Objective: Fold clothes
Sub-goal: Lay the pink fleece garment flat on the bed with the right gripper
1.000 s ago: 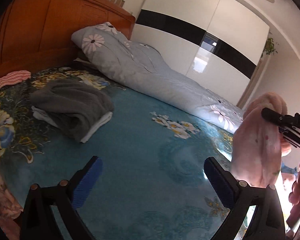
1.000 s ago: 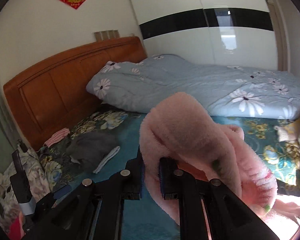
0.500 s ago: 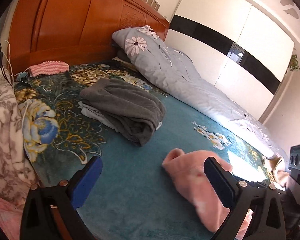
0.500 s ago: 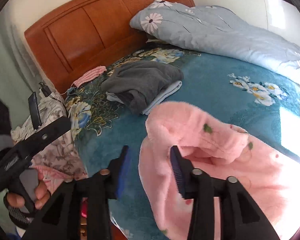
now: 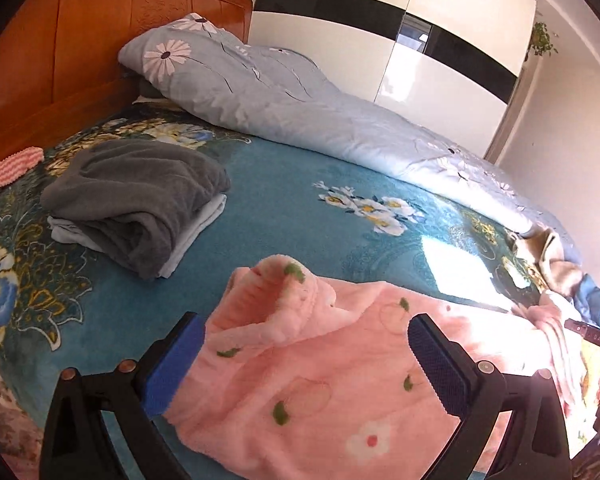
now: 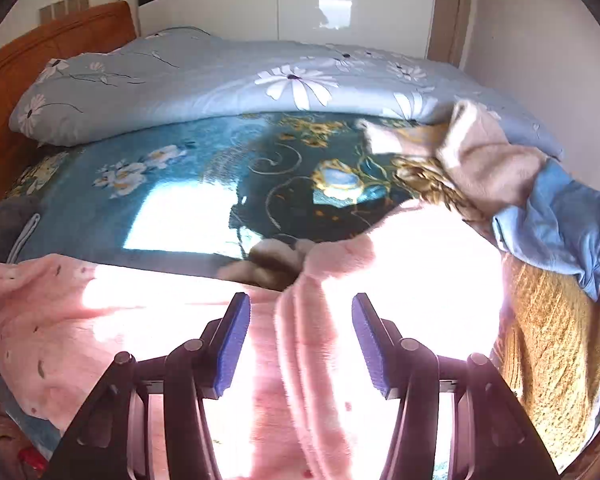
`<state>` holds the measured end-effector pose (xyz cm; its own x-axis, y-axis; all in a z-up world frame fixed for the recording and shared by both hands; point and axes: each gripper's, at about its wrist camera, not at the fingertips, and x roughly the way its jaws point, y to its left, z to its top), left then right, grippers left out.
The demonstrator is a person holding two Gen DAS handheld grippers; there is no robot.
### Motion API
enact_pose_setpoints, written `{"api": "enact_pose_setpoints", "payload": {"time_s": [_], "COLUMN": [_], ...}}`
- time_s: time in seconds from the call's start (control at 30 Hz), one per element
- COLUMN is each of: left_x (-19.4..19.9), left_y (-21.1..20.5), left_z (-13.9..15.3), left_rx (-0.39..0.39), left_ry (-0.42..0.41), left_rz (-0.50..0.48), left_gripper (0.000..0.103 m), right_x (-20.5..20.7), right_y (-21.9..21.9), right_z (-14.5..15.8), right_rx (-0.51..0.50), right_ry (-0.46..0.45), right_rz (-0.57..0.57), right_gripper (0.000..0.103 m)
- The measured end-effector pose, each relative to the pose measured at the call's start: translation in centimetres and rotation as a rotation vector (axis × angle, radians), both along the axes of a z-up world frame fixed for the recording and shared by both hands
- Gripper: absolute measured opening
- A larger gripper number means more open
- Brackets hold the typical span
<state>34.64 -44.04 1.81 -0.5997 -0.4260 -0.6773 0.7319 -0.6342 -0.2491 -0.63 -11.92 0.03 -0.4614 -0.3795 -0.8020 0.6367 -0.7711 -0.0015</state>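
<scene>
Here, pink fleece garment (image 5: pixel 320 384) spread on bed (image 5: pixel 284 216); both grippers agape

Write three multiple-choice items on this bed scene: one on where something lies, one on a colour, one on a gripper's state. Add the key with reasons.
1. Where does the grey folded garment lie?
A. on a light blue folded piece
B. on the quilt
C. on the pink garment

2. What colour are the pads on the left gripper?
A. red
B. blue
C. green

3. How is the right gripper set?
A. shut on the pink garment
B. shut on the quilt
C. open

Key: 1 A, the light blue piece shows under its edge. 2 B, both pads are blue. 3 C, its jaws stand apart above the pink garment.
</scene>
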Motion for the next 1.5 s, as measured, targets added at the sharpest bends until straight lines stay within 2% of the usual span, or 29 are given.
{"api": "enact_pose_setpoints", "payload": {"time_s": [0.13,0.2,0.23,0.3,0.33,0.43,0.5,0.6,0.63,0.73,0.8,0.87,1.0,1.13,1.23,1.33,1.4,1.5], "left_x": [0.0,0.8,1.2,2.0,2.3,2.8,2.3,1.7,1.5,1.4,1.6,1.7,1.7,1.4,1.0,0.7,0.3,-0.7], "left_y": [-0.4,-0.4,-0.5,-0.6,-0.7,-0.7,-0.2,0.6,0.8,1.2,1.2,1.2,1.1,0.9,0.7,0.3,-0.2,-0.9], "left_z": [-1.3,-1.6,-1.7,-1.8,-1.9,-1.9,-1.8,-1.6,-1.5,-1.2,-1.2,-1.2,-1.3,-1.6,-1.8,-1.7,-1.5,-1.3], "left_rx": [0.044,0.045,0.045,0.045,0.05,0.071,0.073,0.067,0.06,0.047,0.045,0.047,0.043,0.043,0.031,0.011,-0.01,-0.031], "left_ry": [-0.021,-0.031,-0.036,-0.039,-0.04,-0.013,-0.011,-0.015,-0.021,-0.023,-0.021,-0.017,-0.022,-0.034,-0.062,-0.082,-0.094,-0.108], "left_rz": [0.035,0.057,0.069,0.093,0.106,0.121,0.102,0.074,0.065,0.058,0.06,0.063,0.064,0.055,0.049,0.043,0.042,0.029], "left_gripper": [0.103,0.103,0.103,0.103,0.103,0.103,0.103,0.103,0.103,0.103,0.103,0.103,0.103,0.103,0.103,0.103,0.103,0.103], "right_x": [-2.0,-2.2,-2.4,-3.1,-3.4,-4.0,-3.7,-3.1,-2.9,-3.1,-3.4,-3.9,-5.8,-6.5,-5.3,-2.9,-0.9,0.9], "right_y": [-0.7,-1.5,-1.3,0.1,0.9,2.3,2.7,3.6,4.0,6.8,9.8,13.9,23.6,30.0,31.5,31.2,29.0,23.8], "right_z": [-2.4,-3.4,-3.5,-3.4,-3.2,-3.4,-3.9,-3.1,-2.8,0.7,3.2,5.1,5.8,2.0,0.9,3.0,4.9,5.7], "right_rx": [-0.041,0.006,-0.009,-0.103,-0.137,-0.131,-0.101,-0.138,-0.152,-0.261,-0.314,-0.348,-0.363,-0.318,-0.339,-0.307,-0.241,-0.147], "right_ry": [-0.094,-0.059,-0.069,-0.12,-0.147,-0.185,-0.189,-0.172,-0.167,-0.136,-0.105,-0.059,-0.013,-0.088,-0.106,0.025,0.143,0.184], "right_rz": [0.024,-0.007,-0.017,-0.034,-0.052,-0.086,-0.071,-0.064,-0.061,-0.065,-0.079,-0.145,-0.379,-0.573,-0.587,-0.611,-0.523,-0.326], "right_gripper": [0.054,0.054,0.054,0.054,0.045,0.016,0.012,0.009,0.008,0.008,0.008,0.008,0.008,0.008,0.009,0.009,0.012,0.028]}}
